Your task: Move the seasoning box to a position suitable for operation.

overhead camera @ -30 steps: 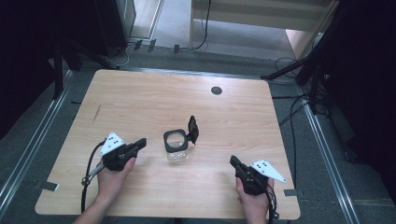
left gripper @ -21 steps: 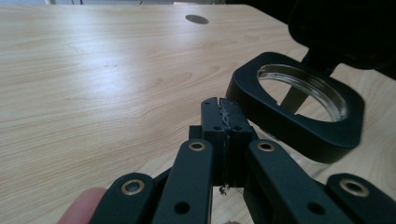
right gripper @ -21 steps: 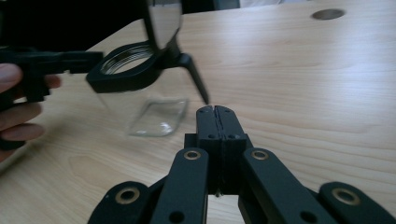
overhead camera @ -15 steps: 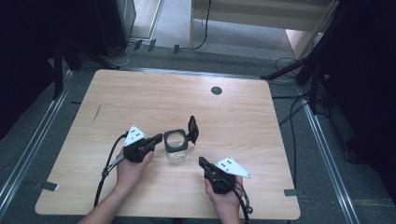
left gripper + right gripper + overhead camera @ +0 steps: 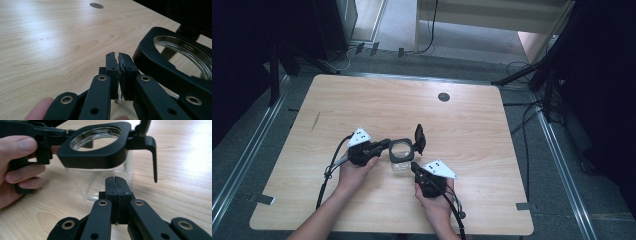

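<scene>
Light wood covers the worktop point(image 5: 362, 100), and I see a small round dark hole point(image 5: 443, 96) near its far edge. Around the worktop is grey floor with metal rails and some cables.

Near the middle of the worktop, a little toward my side, stands a glass jar point(image 5: 400, 157) with a square black collar around its mouth. Its black lid point(image 5: 419, 138) is swung open and stands up on the far right side of the collar. In the right gripper view the jar point(image 5: 100, 180) is upright, its clear glass body rests on the wood, and a thin black lever point(image 5: 153, 157) hangs down from the hinge side.

I hold the left gripper point(image 5: 384, 145) just at the left edge of the collar. Its jaws are pressed together with nothing between them; in the left gripper view the tips point(image 5: 119, 62) are very close beside the collar point(image 5: 160, 67), but I cannot tell if they touch it.

The right gripper point(image 5: 414, 166) is at the near side of the jar, pointing at the glass. Its jaws are also fully closed and empty, just in front of the glass wall.
</scene>
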Tool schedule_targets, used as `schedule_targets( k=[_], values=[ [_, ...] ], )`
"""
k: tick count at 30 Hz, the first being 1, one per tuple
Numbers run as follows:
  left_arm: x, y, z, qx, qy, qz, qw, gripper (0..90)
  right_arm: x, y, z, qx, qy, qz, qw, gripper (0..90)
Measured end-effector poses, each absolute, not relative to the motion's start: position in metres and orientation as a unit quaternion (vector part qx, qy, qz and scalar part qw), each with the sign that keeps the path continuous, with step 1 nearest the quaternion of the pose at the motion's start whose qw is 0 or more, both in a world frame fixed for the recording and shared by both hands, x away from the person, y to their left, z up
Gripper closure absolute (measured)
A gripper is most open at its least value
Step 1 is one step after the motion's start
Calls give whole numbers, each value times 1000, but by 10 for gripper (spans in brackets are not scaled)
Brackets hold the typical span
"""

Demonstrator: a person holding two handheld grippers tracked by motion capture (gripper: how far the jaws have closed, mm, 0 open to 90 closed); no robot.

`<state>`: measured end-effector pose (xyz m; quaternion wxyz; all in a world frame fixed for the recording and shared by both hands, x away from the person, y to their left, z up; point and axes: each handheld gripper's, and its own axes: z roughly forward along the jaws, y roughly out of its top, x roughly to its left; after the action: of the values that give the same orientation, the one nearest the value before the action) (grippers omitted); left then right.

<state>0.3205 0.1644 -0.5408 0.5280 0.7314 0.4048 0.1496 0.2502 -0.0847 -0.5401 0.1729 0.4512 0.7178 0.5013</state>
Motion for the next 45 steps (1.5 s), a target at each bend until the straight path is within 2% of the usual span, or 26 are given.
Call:
schedule_targets(
  k=[6,29,37,39,45],
  values=[
    [313,160,-539,747,377,153,527,900,256,-93,-540,465,713,491,185,900],
    [258,134,-539,755,362,157,524,872,271,-110,-530,492,686,498,197,900],
    [241,146,-536,751,364,163,526,900,277,-119,-517,474,689,508,209,900],
    [235,148,-537,755,357,152,528,900,283,-122,-512,475,687,511,202,900],
    [218,128,-540,787,284,98,539,900,303,-124,-493,474,687,513,202,900]
  ],
)
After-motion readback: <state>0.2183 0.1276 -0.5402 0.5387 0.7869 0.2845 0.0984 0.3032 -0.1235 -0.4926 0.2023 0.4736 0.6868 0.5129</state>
